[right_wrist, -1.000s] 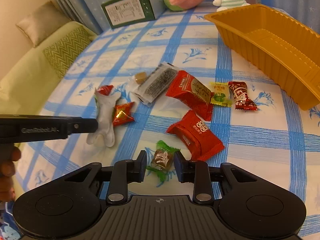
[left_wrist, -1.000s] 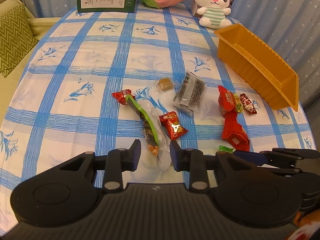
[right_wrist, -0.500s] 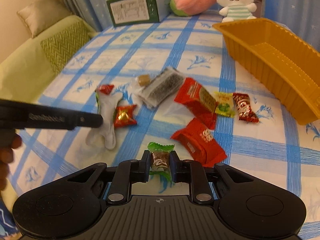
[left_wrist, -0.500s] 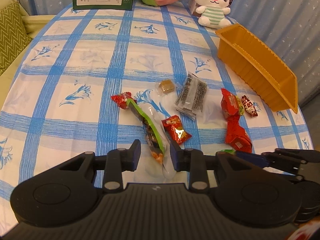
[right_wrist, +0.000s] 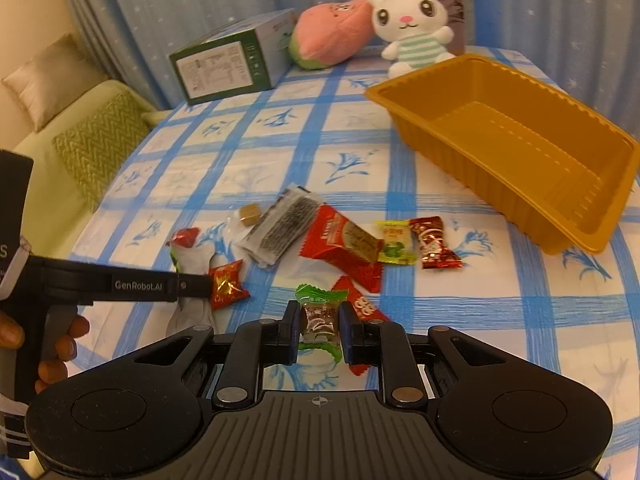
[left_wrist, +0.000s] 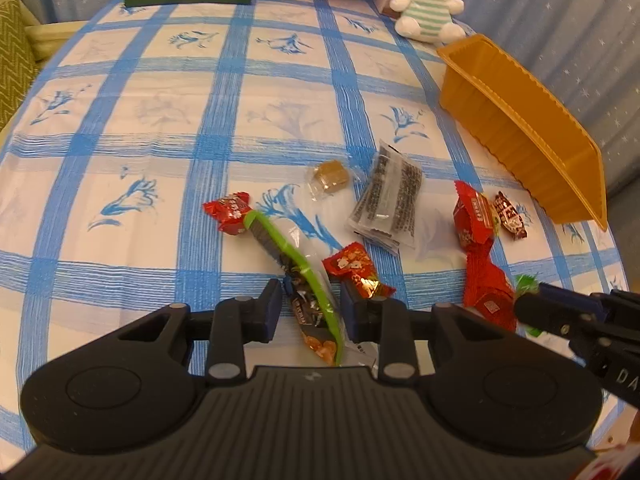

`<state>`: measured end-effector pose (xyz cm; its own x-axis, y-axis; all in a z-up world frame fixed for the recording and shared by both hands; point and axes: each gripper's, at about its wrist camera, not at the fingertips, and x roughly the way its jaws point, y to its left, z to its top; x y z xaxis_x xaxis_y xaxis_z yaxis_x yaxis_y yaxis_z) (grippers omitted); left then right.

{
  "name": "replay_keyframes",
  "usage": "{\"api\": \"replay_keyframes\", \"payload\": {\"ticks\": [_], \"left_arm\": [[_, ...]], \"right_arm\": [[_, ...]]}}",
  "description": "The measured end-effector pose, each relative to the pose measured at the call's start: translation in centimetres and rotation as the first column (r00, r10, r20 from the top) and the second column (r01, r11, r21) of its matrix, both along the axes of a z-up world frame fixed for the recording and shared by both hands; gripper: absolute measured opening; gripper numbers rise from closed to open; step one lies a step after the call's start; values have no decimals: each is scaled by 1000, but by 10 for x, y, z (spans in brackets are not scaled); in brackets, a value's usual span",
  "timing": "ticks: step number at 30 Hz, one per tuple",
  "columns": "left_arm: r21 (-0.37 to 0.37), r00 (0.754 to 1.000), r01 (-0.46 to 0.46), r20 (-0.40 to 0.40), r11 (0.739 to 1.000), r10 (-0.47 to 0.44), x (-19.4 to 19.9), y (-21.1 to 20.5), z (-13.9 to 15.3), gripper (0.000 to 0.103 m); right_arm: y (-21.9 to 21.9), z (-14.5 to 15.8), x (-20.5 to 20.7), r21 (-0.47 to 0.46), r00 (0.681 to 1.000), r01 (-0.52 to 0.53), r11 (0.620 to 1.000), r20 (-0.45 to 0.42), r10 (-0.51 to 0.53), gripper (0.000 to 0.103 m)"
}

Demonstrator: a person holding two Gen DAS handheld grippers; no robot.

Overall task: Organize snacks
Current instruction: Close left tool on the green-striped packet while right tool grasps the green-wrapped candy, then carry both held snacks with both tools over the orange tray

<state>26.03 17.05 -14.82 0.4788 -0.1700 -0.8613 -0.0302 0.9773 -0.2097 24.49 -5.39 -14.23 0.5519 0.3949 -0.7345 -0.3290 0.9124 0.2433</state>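
On my far left a green box [right_wrist: 228, 68] is standing at the tablecloth's [left_wrist: 120, 128] far edge, with a pink plush [right_wrist: 332, 36] and a white bunny plush [right_wrist: 412, 24] beside it. My left gripper [left_wrist: 310, 306] is straddling the long green-edged snack bag [left_wrist: 296, 276] near the front edge, jaws standing narrowly apart on either side; I cannot tell whether the pads are pressing it. A red candy [left_wrist: 230, 212] is lying at the bag's far tip, and a red foil candy [left_wrist: 358, 270] is sitting just beside its right. Toward the middle, a clear-wrapped caramel [left_wrist: 330, 176] and a grey sesame bar packet [left_wrist: 390, 196] are lying side by side. My right gripper [right_wrist: 319, 332] is pinching the green-wrapped candy [right_wrist: 318, 316], clamped between both pads above the cloth. Beyond it two red packets [right_wrist: 344, 244], a yellow-green sachet [right_wrist: 394, 240] and a dark red candy [right_wrist: 434, 242] are lying. The orange tray [right_wrist: 472, 136] is sitting by the right edge
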Motion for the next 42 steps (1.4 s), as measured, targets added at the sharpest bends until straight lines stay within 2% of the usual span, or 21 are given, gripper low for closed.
{"api": "replay_keyframes", "payload": {"ticks": [5,13,19,24,35,42], "left_arm": [[-4,1000,20,-3,1000,-20,2,1,0,24],[40,997,72,-5,997,-71,-6,-3,10,20],[59,995,99,11,993,-100,-11,-16,35,20],[63,989,132,61,989,-136,-6,-42,63,20],[73,946,263,177,962,-272,52,-122,108,20],[72,918,337,197,939,-344,105,-167,120,20]], "right_arm": [[-5,1,0,4,999,39,999,-3,-39,20],[-16,1,-2,28,997,77,997,-11,-77,20],[-32,9,2,42,997,81,996,-13,-81,20],[-50,23,10,45,998,67,997,1,-67,20],[-105,49,46,75,990,129,989,38,-132,20],[-139,59,81,80,978,194,978,60,-199,20]]}}
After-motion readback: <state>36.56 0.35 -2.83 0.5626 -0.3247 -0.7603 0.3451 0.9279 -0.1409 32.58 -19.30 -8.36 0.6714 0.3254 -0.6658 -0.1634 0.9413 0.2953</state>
